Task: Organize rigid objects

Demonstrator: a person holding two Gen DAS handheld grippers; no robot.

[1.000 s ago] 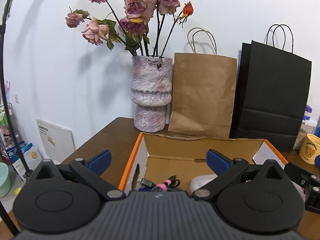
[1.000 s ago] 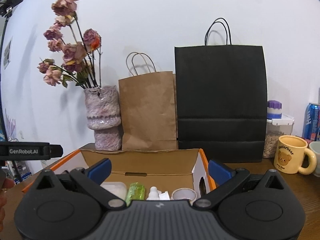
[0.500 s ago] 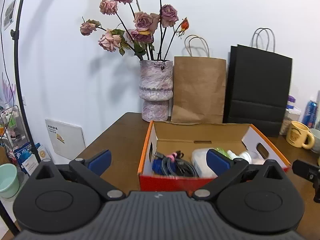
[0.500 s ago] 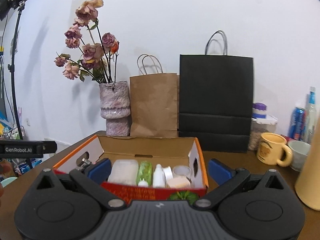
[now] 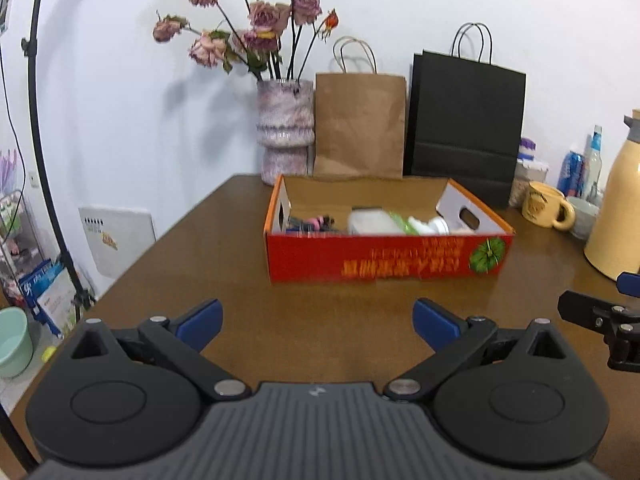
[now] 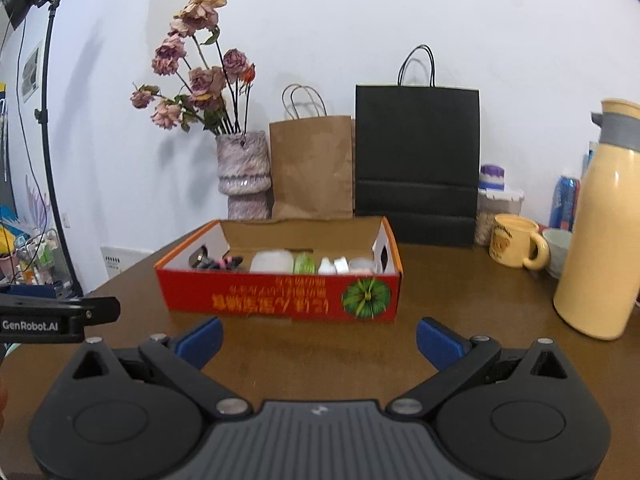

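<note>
Red box w/ yellow print & what looks like a green pumpkin; blue fingers.

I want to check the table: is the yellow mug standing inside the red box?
No, the yellow mug stands on the table, apart from the red box.

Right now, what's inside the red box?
The red box shows dark cables, a white container, a green bottle and small white bottles. Its front wall hides their lower parts.
</note>
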